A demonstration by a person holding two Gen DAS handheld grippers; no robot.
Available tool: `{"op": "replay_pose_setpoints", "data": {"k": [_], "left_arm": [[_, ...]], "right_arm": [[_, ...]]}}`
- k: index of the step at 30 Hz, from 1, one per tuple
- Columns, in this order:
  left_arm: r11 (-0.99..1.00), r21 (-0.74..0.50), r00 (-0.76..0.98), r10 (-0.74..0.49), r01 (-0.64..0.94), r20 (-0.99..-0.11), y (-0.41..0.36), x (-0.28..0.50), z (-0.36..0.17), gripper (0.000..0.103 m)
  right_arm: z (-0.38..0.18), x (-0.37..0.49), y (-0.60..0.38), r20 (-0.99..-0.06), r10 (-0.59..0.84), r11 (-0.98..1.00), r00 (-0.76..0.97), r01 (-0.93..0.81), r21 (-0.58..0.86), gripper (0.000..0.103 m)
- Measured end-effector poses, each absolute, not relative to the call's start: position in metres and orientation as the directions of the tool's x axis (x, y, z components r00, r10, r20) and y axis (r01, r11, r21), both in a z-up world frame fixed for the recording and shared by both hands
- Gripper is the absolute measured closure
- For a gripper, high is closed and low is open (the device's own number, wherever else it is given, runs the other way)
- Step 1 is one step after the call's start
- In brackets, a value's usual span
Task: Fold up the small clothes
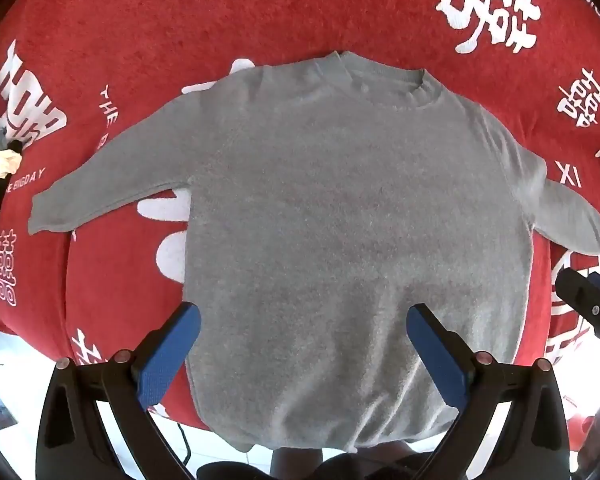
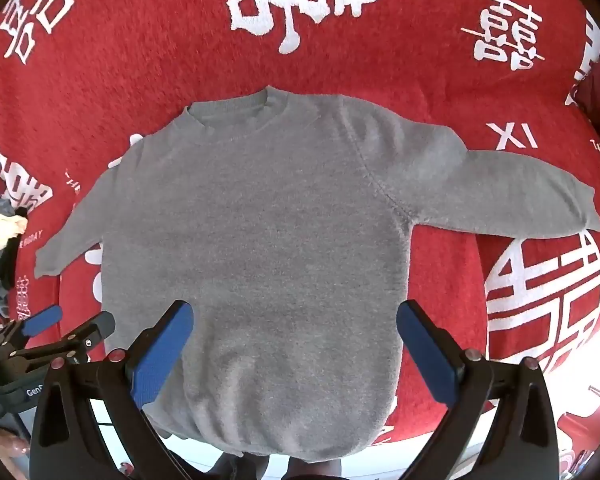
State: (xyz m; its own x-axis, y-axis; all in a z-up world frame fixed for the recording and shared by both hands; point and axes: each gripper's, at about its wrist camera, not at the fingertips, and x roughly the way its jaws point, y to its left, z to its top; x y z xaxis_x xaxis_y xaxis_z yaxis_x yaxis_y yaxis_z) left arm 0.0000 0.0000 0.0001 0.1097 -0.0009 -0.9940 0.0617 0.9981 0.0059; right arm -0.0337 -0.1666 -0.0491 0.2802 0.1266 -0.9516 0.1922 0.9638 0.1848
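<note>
Sweater lies flat, collar pointing away, hem toward 2 open grippers.

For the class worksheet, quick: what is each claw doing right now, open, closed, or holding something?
Left claw: open, holding nothing, above the grey sweater.
Right claw: open, holding nothing, above the same sweater.

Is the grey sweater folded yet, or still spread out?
Spread out. The grey sweater lies flat on the red blanket, both sleeves out sideways, collar away from the cameras. Neither claw holds it.
</note>
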Motion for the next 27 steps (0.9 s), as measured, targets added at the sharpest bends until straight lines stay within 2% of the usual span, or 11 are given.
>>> {"op": "replay_pose_setpoints", "data": {"k": [20,27], "left_arm": [[0.995,0.017,0.126,0.005,0.098,-0.992,0.001,0.002,0.003,0.0],[0.994,-0.036,0.128,-0.05,0.105,-0.991,0.005,0.004,0.002,0.0]], "right_arm": [[-0.052,-0.034,-0.161,-0.957,0.112,0.964,0.267,0.205,0.17,0.001],[-0.053,-0.035,-0.154,-0.961,0.103,0.963,0.258,0.216,0.161,0.001]]}}
